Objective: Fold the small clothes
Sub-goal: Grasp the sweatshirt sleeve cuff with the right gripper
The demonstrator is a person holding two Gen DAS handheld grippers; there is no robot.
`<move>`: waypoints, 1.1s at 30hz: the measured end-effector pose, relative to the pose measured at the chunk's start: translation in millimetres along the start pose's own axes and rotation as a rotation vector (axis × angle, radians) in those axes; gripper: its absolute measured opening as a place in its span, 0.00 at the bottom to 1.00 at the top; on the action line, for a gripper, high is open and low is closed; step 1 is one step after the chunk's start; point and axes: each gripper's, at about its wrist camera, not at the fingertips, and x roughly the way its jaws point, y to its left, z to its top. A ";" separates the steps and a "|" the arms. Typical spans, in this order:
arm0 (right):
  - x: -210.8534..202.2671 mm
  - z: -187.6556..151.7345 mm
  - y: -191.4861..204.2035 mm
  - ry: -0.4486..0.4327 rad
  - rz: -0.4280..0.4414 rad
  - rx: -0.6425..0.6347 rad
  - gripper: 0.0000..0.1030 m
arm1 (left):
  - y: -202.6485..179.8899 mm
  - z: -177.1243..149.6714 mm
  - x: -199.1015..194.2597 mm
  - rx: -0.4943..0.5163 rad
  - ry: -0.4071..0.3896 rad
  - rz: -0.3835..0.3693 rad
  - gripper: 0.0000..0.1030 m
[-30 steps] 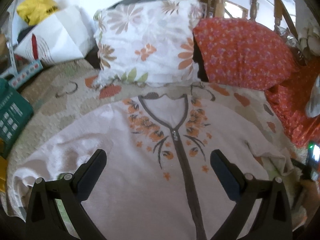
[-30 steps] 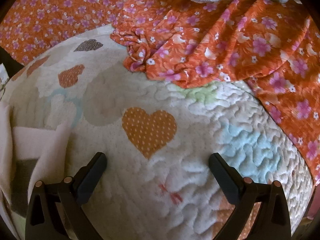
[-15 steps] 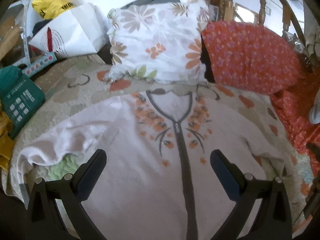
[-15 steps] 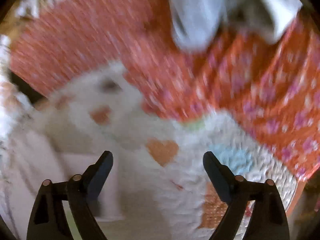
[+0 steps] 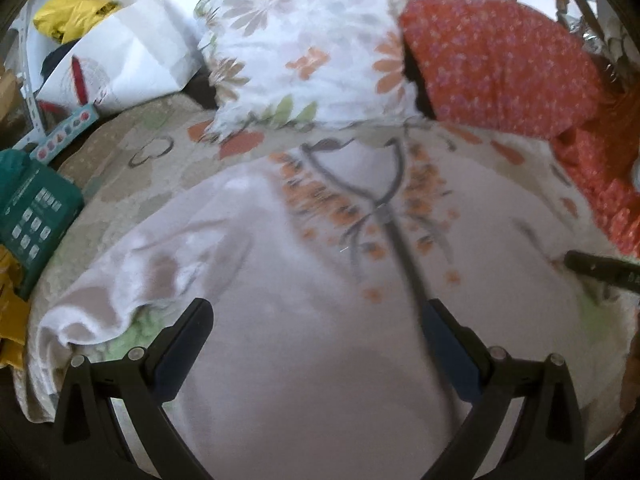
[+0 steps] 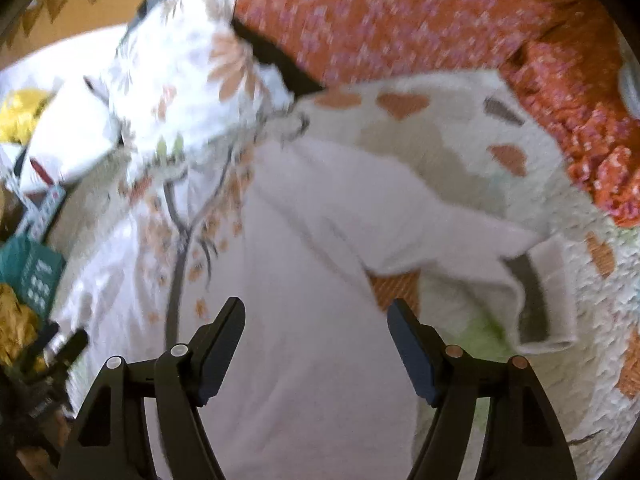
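Right hand-held gripper [image 6: 316, 344] open, closing, empty above top [image 6: 304, 380]; loose sleeve [image 6: 460, 256] lies right, nearer it.

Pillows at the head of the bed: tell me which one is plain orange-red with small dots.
The orange-red pillow, nearest the wooden rail. The white pillow beside it bears large flowers instead.
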 end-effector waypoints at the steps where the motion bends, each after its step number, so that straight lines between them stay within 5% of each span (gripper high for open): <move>1: 4.5 -1.6 1.9 0.008 -0.014 -0.011 0.80 | 11.8 -4.8 1.5 -0.015 0.014 0.004 1.00; 4: 2.0 -5.7 8.0 -0.010 -0.144 -0.077 0.89 | 49.2 -22.4 5.3 -0.085 0.059 0.009 1.00; 8: -0.4 -10.6 5.1 0.002 -0.211 -0.159 0.89 | 87.7 -54.1 6.3 -0.185 0.137 -0.024 1.00; 15: 1.9 -36.0 -33.7 0.097 -0.192 -0.044 0.84 | 84.8 -118.3 12.1 -0.303 0.289 -0.202 1.00; 17: 4.2 -52.6 -45.0 0.125 -0.179 0.006 0.84 | 69.4 -126.3 8.7 -0.268 0.266 -0.178 1.00; 19: 9.4 -69.7 -52.1 0.164 -0.139 0.057 0.84 | 53.4 -127.0 5.6 -0.199 0.252 -0.137 0.88; 21: 6.6 -81.1 -47.9 0.138 -0.153 0.047 0.83 | 53.3 -123.9 -1.5 -0.185 0.235 -0.081 0.42; 22: 4.6 -85.3 -42.9 0.126 -0.157 0.027 0.77 | 58.5 -121.1 -4.7 -0.198 0.231 -0.076 0.25; 23: 2.3 -88.2 -38.7 0.115 -0.150 0.014 0.54 | 63.6 -118.0 -6.9 -0.221 0.236 -0.124 0.08; 26: -1.2 -91.7 -31.9 0.124 -0.051 0.006 0.11 | 78.0 -110.9 -17.5 -0.255 0.245 -0.144 0.07; 33: -22.5 -124.6 -26.8 0.207 0.121 0.076 0.08 | 103.0 -117.1 -52.2 -0.258 0.231 -0.095 0.06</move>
